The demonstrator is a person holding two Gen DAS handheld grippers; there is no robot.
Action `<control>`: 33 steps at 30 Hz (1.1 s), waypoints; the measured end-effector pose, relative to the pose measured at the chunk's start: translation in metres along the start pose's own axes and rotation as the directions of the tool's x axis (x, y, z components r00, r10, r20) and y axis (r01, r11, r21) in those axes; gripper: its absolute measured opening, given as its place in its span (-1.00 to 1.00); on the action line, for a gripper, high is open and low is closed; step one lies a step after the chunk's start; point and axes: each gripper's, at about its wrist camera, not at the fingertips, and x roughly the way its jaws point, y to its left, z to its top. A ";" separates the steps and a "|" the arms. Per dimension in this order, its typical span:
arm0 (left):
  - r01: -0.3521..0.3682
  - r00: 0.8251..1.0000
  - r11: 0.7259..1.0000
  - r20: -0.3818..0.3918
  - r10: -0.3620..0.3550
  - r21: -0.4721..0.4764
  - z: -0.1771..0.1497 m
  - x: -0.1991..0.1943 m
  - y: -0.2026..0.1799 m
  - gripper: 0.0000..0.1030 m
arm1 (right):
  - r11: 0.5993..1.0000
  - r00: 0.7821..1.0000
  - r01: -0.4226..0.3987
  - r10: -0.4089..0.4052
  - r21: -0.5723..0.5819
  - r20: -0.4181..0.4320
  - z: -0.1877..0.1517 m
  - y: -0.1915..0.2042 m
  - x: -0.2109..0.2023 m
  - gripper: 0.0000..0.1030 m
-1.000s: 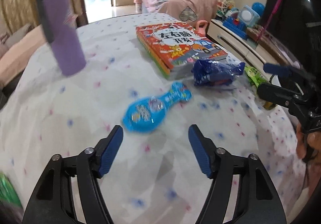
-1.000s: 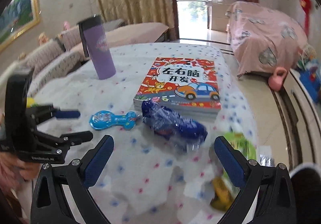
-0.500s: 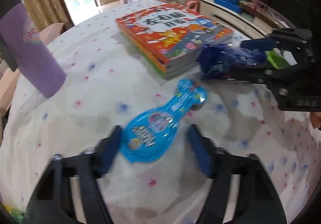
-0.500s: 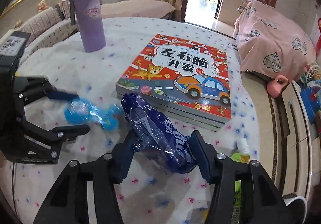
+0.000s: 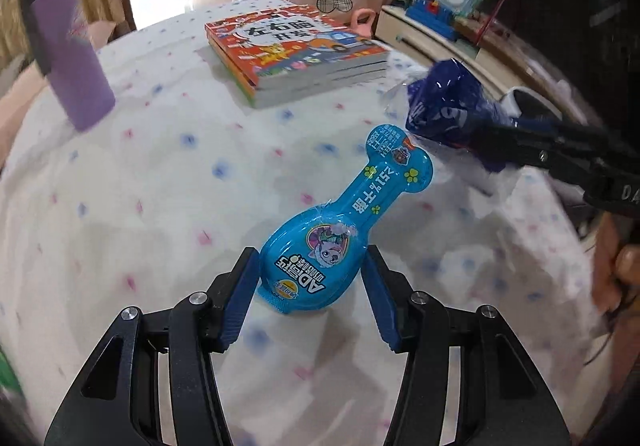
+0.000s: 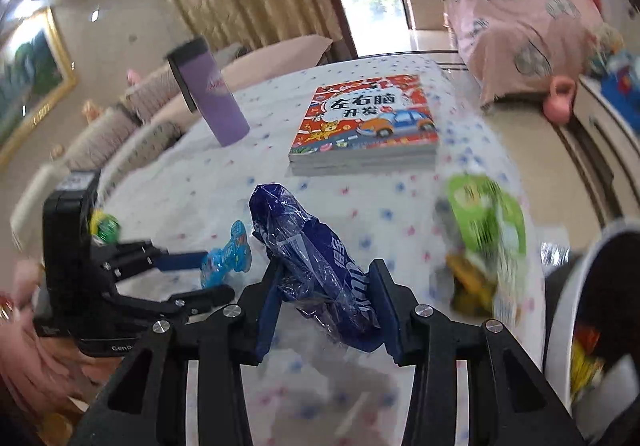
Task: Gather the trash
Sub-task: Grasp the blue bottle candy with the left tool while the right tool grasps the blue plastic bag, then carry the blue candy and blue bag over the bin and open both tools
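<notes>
Both grippers have closed on their trash since half a second ago and lifted it off the worktop.

Jaws of the left gripper (image 5: 310, 296) pinch the broad rounded end of the light-blue bone-shaped packet (image 5: 340, 234), whose long axis runs straight ahead and slightly rightward from the jaws. Jaws of the right gripper (image 6: 326, 310) clamp the crumpled dark-blue wrapper (image 6: 316, 258), its length pointing forward and left. The white bin (image 6: 576, 326) sits at the right gripper's lower right, so that arm is judged nearer for dropping; the green packet (image 6: 486, 222) remains on the worktop (image 5: 160, 186).
</notes>
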 end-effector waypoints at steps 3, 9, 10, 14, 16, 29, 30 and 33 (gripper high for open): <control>0.036 0.999 0.998 0.007 -0.035 -0.061 -0.013 -0.010 -0.009 0.02 | 0.997 0.999 -0.020 0.018 0.074 0.032 -0.018 -0.005 -0.018 -0.16; 0.095 0.995 0.981 0.024 -0.093 -0.168 -0.035 -0.020 -0.023 0.02 | 0.975 0.994 -0.069 0.049 0.213 0.099 -0.054 -0.015 -0.049 -0.16; 0.097 0.995 0.979 0.024 -0.094 -0.177 -0.038 -0.021 -0.025 0.02 | 0.967 0.994 -0.072 0.049 0.244 0.100 -0.061 -0.019 -0.053 -0.16; 0.119 0.992 0.968 -0.001 -0.123 -0.222 -0.047 -0.018 -0.036 0.01 | 0.934 0.994 -0.093 0.067 0.346 0.087 -0.080 -0.033 -0.053 -0.16; 0.108 0.994 0.969 -0.010 -0.113 -0.221 -0.049 -0.015 -0.042 0.02 | 0.932 0.995 -0.081 0.054 0.354 0.085 -0.082 -0.035 -0.051 -0.16; 0.052 0.999 0.972 0.010 -0.051 -0.228 -0.052 -0.012 -0.047 0.02 | 0.906 0.969 -0.216 0.152 0.364 0.197 -0.098 -0.035 -0.072 -0.17; 0.052 0.999 0.972 0.011 -0.051 -0.230 -0.052 -0.012 -0.047 0.02 | 0.898 0.964 -0.234 0.165 0.372 0.208 -0.101 -0.036 -0.075 -0.17; 0.077 0.997 0.968 0.021 -0.074 -0.239 -0.051 -0.012 -0.049 0.02 | 0.884 0.954 -0.263 0.178 0.386 0.243 -0.114 -0.039 -0.088 -0.17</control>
